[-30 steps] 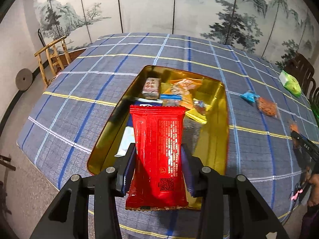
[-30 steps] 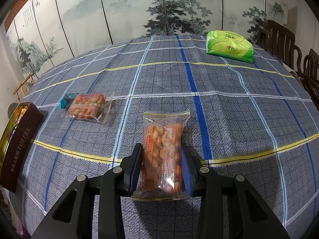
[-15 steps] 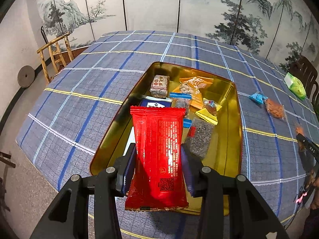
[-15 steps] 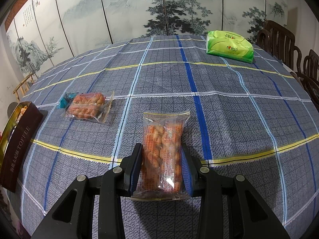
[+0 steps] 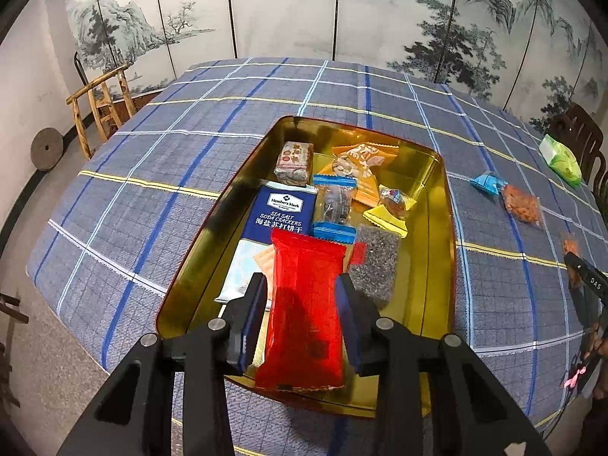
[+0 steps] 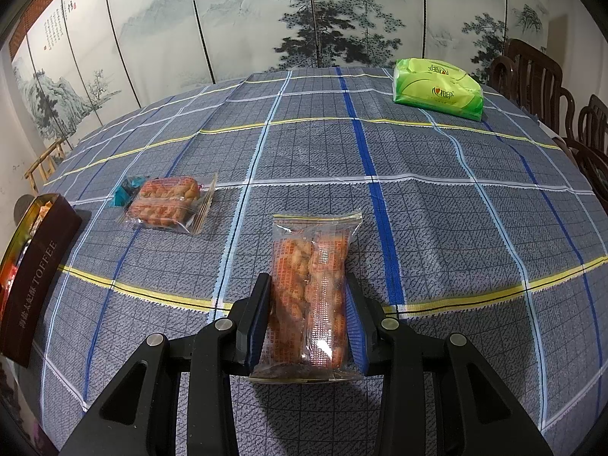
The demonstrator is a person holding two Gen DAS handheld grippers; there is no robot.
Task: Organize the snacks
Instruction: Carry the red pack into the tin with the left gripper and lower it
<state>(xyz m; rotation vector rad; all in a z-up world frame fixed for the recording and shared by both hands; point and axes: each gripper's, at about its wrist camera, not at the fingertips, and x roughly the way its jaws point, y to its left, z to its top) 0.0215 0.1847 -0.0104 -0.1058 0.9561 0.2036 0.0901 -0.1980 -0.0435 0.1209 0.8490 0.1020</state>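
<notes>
My left gripper (image 5: 300,285) holds a red snack packet (image 5: 304,304) upright over the near end of the open gold tin (image 5: 452,228). Its jaws are closing, and the pads press the packet's sides. The tin holds a blue soda cracker pack (image 5: 283,209), an orange packet (image 5: 361,167) and several small sweets. My right gripper (image 6: 307,281) is shut on a clear packet of orange twisted snacks (image 6: 311,250), just above the checked tablecloth (image 6: 456,228).
A second clear snack packet (image 6: 167,205) and a blue sweet (image 6: 127,188) lie left of the right gripper. A green tissue pack (image 6: 437,87) sits at the far right. The tin's brown side (image 6: 38,273) shows at the left edge. Wooden chairs (image 6: 551,87) line the table.
The left view has drawn in over the tin, and the red packet now looks squeezed narrower between the jaws. The right gripper and its packet have not moved.
</notes>
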